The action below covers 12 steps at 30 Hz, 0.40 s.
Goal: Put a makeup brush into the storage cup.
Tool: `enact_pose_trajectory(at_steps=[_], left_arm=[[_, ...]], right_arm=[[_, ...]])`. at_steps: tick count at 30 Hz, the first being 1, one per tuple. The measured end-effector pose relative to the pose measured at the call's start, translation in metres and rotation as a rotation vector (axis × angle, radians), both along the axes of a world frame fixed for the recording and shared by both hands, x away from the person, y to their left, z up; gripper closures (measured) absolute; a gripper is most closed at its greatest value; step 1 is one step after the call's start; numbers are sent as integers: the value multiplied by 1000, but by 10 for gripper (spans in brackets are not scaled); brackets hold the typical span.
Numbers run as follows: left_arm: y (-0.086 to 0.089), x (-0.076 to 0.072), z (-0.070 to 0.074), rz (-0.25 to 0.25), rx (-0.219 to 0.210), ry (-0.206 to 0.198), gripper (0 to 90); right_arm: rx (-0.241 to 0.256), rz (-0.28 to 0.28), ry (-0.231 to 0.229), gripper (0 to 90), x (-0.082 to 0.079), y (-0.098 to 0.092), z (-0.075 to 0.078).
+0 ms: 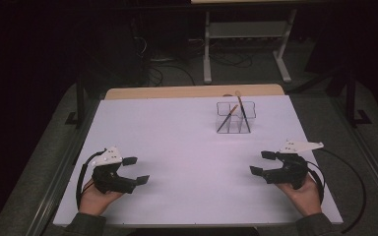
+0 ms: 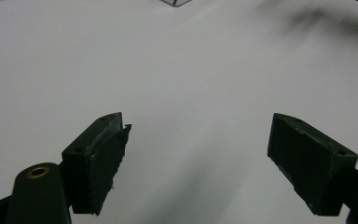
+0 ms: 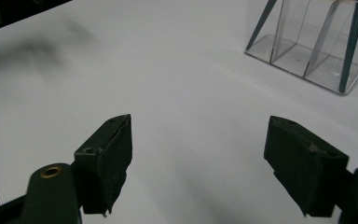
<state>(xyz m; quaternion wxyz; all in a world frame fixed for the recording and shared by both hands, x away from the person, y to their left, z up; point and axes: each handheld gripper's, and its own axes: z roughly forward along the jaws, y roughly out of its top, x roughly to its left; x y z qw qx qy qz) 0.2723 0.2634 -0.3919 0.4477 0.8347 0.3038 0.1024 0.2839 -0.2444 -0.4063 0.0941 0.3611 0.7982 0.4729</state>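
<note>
Holding: one gripper in each hand, both low over the white table (image 1: 187, 147), nothing between the jaws.
Left gripper (image 1: 137, 170): released — jaws spread wide, at about 8 o'clock on the table, pointing toward 3 o'clock.
Right gripper (image 1: 264, 162): released too, jaws wide apart, at about 4 o'clock, pointing toward 9 o'clock.
Clear organizer (image 1: 235, 118): a see-through box with dividers, at about 1 o'clock on the table, well apart from both grippers.
Brushes: two dark-handled brushes (image 1: 227, 118) stand tilted in the compartments — they cross near the top.
Right gripper view: organizer (image 3: 314, 42) sits at 1 o'clock beyond my jaws, one teal-dark handle (image 3: 352, 44) leaning inside it.
</note>
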Motion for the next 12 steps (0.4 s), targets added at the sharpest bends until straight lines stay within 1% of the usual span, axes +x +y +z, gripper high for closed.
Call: enact_pose_trajectory(at_steps=[8,10,12], left_arm=[[-1,0,-2,-8,4,3,181],[-2,-1,-2,-8,6,8,180],[-2,0,-2,-10,7,8,180]], right_arm=[[6,-2,-5,206,-3,-2,-3],[6,-5,1,195,-4,-2,-4],[4,-5,-6,189,-5,-1,-4]])
